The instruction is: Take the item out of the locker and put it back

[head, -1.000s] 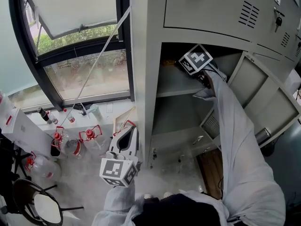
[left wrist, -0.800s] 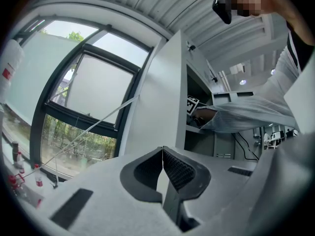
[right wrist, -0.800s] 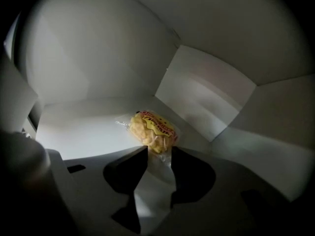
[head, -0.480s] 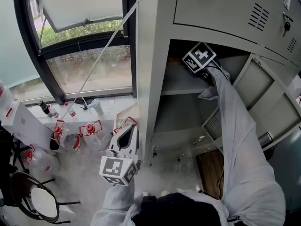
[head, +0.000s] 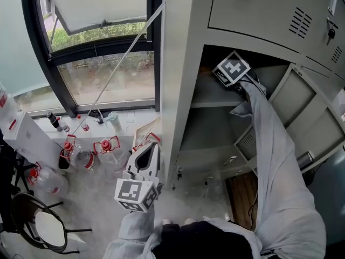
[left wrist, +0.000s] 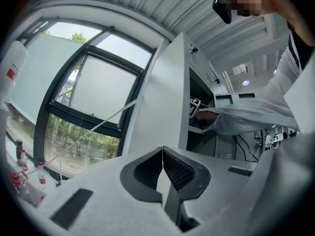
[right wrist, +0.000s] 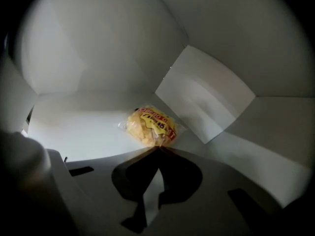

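Note:
A yellow snack bag (right wrist: 150,127) with a red label lies on the shelf inside the grey locker (head: 178,63). My right gripper (right wrist: 157,147) reaches into the open upper compartment; its jaws have just been closing and now meet on the bag's near edge. From the head view only its marker cube (head: 233,69) and the white sleeve (head: 269,144) show, and the bag is hidden. My left gripper (head: 147,145) hangs low outside the locker, left of it. It is shut with nothing between its jaws and points level toward the window.
The locker door (head: 302,112) stands open at the right. A folded white sheet (right wrist: 204,100) leans in the compartment behind the bag. Bottles with red fittings (head: 105,147) stand on the floor under the window (head: 108,74). A round stool (head: 43,228) is at lower left.
The head view has drifted a little, so the locker sits further right in the picture. Both arms keep their places.

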Motion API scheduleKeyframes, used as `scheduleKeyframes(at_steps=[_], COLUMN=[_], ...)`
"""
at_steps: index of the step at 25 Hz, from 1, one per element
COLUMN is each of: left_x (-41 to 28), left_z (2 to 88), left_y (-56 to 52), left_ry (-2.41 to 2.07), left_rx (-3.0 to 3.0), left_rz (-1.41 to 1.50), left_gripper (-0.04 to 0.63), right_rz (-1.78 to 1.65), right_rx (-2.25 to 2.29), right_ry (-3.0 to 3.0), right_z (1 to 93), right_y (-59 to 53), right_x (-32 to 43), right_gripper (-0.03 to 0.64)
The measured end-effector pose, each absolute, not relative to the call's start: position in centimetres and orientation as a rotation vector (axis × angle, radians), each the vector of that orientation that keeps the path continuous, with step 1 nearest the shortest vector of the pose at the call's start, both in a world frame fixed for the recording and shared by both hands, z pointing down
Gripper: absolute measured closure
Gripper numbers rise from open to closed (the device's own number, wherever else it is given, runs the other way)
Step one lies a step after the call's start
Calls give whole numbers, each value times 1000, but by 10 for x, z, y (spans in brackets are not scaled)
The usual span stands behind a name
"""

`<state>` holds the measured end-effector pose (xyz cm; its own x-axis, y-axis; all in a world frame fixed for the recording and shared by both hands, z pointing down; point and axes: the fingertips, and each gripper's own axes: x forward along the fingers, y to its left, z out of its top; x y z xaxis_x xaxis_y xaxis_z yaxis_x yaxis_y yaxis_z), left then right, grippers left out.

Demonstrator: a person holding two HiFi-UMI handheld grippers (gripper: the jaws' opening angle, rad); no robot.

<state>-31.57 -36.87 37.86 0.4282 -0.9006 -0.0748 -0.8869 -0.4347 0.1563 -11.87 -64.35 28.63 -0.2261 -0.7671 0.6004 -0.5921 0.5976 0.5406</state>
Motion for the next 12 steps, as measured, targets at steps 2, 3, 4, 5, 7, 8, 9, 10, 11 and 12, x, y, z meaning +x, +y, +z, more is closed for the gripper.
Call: scheduleKeyframes(at_steps=[2,3,4,5,7,8,9,10,11,12], left_x=[-317,-317,-316,-316,-314,-314,-313,-312,-312,-312], left_z=[379,379,379,379,377,377,376,376,375,375], left_y=[-367,-366,-365,-364,-361,-359,-357,-355,-353,-351], left_ry=[-1616,-1614,-1610,-1605,-1594,-1590,-1586,-1582,-1578,-1575], left_rx=[2574,2578,2582,2585,2591,2594,2598,2602,2606,2611], left_rz=[-227,-226,-225,-227,-233,-234,-235,-236,-236,-237], left_gripper=[586,586,586,586,586,586,586,586,586,586], right_rz=[-239,-235,-237,-242,-243,-233,-218,-205,-195,-191], right_rx=[1114,1127,1140,1150,1169,1180,1193,1206,1219,1233], right_ry=[-1943,-1951,-1954,-1955,-1963,-1975,-1992,-2012,-2030,-2042], right_z=[282,281,279,277,274,273,270,267,263,259], right_y=[-640,-639,-637,-634,-629,-626,-622,-619,-617,-613], right_x=[-118,-117,-116,-116,-115,-114,-114,-113,-113,-113], right_gripper=[617,617,617,617,617,617,617,617,617,617])
